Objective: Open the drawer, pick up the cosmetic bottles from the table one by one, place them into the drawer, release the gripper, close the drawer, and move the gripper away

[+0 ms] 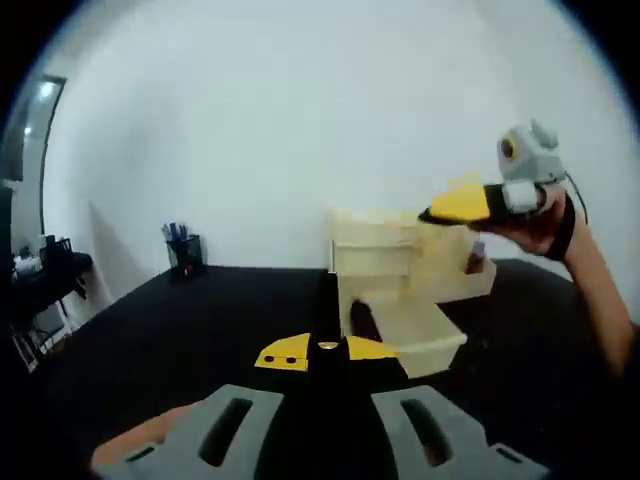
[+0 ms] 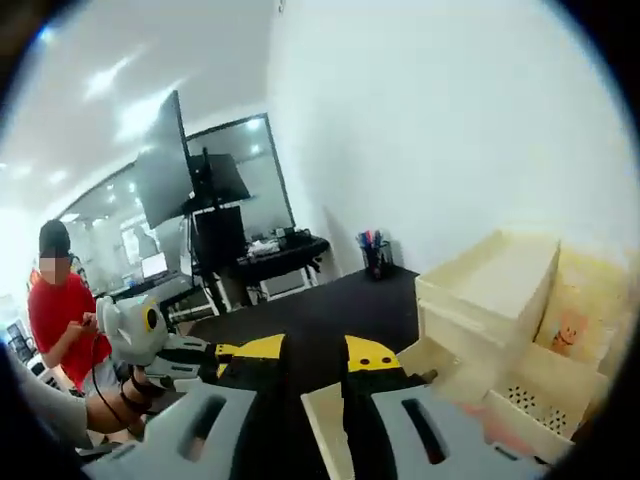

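Observation:
A cream plastic drawer unit (image 1: 372, 245) stands on the black table (image 1: 200, 330). Its lowest drawer (image 1: 425, 335) is pulled out towards me. A small purple-and-red bottle (image 1: 477, 256) shows at the unit's right side, behind translucent plastic. My left gripper (image 1: 326, 352) is low in front of the drawer, its yellow-tipped jaws together with nothing between them. My right gripper (image 1: 455, 205), held by a hand, hovers above the unit's right part. In the right gripper view my right gripper (image 2: 312, 352) has its jaws apart and empty over the open drawer (image 2: 325, 415), with the unit (image 2: 490, 290) to its right.
A black pen holder (image 1: 183, 250) with pens stands at the table's back left, and the same pen holder (image 2: 377, 256) stands by the white wall. A desk with monitors (image 2: 215, 190) and a person in red (image 2: 62, 315) are beyond the table. The left gripper (image 2: 150, 340) shows at the left.

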The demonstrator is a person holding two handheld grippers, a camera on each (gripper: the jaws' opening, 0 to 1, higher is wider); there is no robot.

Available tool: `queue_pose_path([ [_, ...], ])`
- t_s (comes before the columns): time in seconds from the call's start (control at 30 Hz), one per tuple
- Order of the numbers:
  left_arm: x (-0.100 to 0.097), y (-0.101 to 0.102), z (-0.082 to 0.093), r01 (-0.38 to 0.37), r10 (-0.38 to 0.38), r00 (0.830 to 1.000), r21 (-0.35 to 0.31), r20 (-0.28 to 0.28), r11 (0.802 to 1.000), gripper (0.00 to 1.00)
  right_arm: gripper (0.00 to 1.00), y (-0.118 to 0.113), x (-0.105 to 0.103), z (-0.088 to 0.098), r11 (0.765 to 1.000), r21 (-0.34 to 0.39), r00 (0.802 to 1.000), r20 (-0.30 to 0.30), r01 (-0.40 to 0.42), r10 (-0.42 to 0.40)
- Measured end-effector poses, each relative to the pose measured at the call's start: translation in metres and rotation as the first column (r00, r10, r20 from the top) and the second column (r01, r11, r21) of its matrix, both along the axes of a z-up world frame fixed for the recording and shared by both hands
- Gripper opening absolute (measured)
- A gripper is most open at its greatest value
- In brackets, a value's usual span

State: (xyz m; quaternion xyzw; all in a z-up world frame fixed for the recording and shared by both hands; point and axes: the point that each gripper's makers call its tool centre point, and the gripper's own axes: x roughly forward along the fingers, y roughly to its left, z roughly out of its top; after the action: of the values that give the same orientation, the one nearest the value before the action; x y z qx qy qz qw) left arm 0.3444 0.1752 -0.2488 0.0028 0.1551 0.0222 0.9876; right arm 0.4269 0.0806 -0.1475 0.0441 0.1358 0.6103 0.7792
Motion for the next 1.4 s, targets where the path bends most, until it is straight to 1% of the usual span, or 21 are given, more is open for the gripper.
queue_pose_path([
  [0.07, 0.001, 0.006, -0.014, -0.008, 0.008, 0.999, 0.001, -0.039, 1.000, 0.09, 0.17, -0.006, 0.009, 0.000, 0.999, -0.017, 0.999, 0.029, 0.036, -0.036],
  [0.1, 0.002, 0.011, -0.025, -0.020, 0.019, 0.997, -0.007, -0.074, 1.000, 0.09, 0.17, -0.008, 0.012, 0.001, 0.998, -0.022, 0.998, 0.042, 0.050, -0.049],
  [0.13, 0.004, 0.015, -0.031, -0.025, 0.024, 0.996, -0.007, -0.084, 1.000, 0.09, 0.17, -0.010, 0.013, 0.001, 0.998, -0.035, 0.997, 0.057, 0.059, -0.057],
  [0.17, 0.004, 0.019, -0.038, -0.036, 0.035, 0.993, -0.007, -0.109, 0.999, 0.09, 0.17, -0.012, 0.014, 0.001, 0.997, -0.044, 0.996, 0.068, 0.062, -0.059],
  [0.3, 0.010, 0.033, -0.054, -0.062, 0.062, 0.985, 0.008, -0.159, 0.998, 0.09, 0.17, -0.021, 0.019, 0.001, 0.989, -0.115, 0.984, 0.157, 0.097, -0.079],
  [0.33, 0.011, 0.037, -0.057, -0.069, 0.071, 0.983, 0.017, -0.172, 0.997, 0.09, 0.17, -0.025, 0.021, -0.001, 0.983, -0.144, 0.979, 0.187, 0.112, -0.085],
  [0.37, 0.012, 0.039, -0.060, -0.072, 0.075, 0.980, 0.023, -0.183, 0.997, 0.09, 0.17, -0.032, 0.025, -0.002, 0.973, -0.181, 0.968, 0.231, 0.144, -0.101],
  [0.43, 0.012, 0.043, -0.068, -0.080, 0.085, 0.972, 0.032, -0.219, 0.996, 0.09, 0.18, -0.043, 0.034, -0.003, 0.951, -0.223, 0.945, 0.296, 0.212, -0.141],
  [0.53, 0.014, 0.045, -0.078, -0.084, 0.086, 0.964, 0.020, -0.251, 0.996, 0.09, 0.22, -0.057, 0.042, 0.000, 0.928, -0.233, 0.913, 0.357, 0.290, -0.196],
  [0.67, 0.014, 0.044, -0.081, -0.077, 0.077, 0.964, 0.009, -0.254, 0.997, 0.09, 0.22, -0.069, 0.040, 0.009, 0.929, -0.213, 0.908, 0.361, 0.301, -0.211],
  [0.73, 0.014, 0.043, -0.080, -0.063, 0.066, 0.965, 0.022, -0.252, 0.998, 0.14, 0.22, -0.073, 0.041, 0.014, 0.931, -0.197, 0.905, 0.363, 0.308, -0.223],
  [0.8, 0.013, 0.042, -0.075, -0.057, 0.063, 0.968, 0.032, -0.244, 0.998, 0.22, 0.22, -0.075, 0.039, 0.017, 0.929, -0.195, 0.899, 0.374, 0.314, -0.226],
  [0.83, 0.013, 0.041, -0.067, -0.055, 0.061, 0.974, 0.034, -0.217, 0.998, 0.24, 0.22, -0.076, 0.039, 0.019, 0.928, -0.194, 0.896, 0.381, 0.319, -0.229],
  [0.97, 0.013, 0.031, -0.024, -0.042, 0.051, 0.991, 0.074, -0.122, 0.996, 0.25, 0.22, -0.079, 0.043, 0.029, 0.923, -0.194, 0.883, 0.408, 0.333, -0.233],
  [1.03, 0.018, 0.019, 0.005, -0.014, 0.021, 0.997, 0.093, -0.068, 0.996, 0.24, 0.22, -0.080, 0.044, 0.033, 0.923, -0.190, 0.880, 0.414, 0.334, -0.233],
  [1.1, 0.023, -0.008, 0.024, 0.069, -0.065, 0.997, 0.079, -0.048, 0.994, 0.25, 0.22, -0.078, 0.042, 0.033, 0.929, -0.183, 0.881, 0.416, 0.323, -0.224],
  [1.17, 0.031, -0.029, 0.033, 0.132, -0.127, 0.989, 0.067, -0.071, 0.989, 0.27, 0.22, -0.077, 0.040, 0.032, 0.934, -0.179, 0.889, 0.404, 0.309, -0.217],
  [1.23, 0.042, -0.046, 0.035, 0.178, -0.169, 0.979, 0.071, -0.114, 0.982, 0.30, 0.22, -0.077, 0.038, 0.031, 0.935, -0.183, 0.891, 0.403, 0.304, -0.211],
  [1.27, 0.049, -0.052, 0.034, 0.190, -0.176, 0.973, 0.087, -0.149, 0.978, 0.33, 0.22, -0.078, 0.038, 0.030, 0.933, -0.186, 0.889, 0.405, 0.307, -0.212],
  [1.33, 0.058, -0.058, 0.034, 0.198, -0.179, 0.969, 0.100, -0.172, 0.975, 0.35, 0.22, -0.079, 0.037, 0.028, 0.930, -0.197, 0.887, 0.413, 0.310, -0.208],
  [1.4, 0.065, -0.066, 0.033, 0.217, -0.192, 0.961, 0.114, -0.199, 0.969, 0.35, 0.22, -0.080, 0.033, 0.027, 0.930, -0.211, 0.888, 0.419, 0.299, -0.190],
])
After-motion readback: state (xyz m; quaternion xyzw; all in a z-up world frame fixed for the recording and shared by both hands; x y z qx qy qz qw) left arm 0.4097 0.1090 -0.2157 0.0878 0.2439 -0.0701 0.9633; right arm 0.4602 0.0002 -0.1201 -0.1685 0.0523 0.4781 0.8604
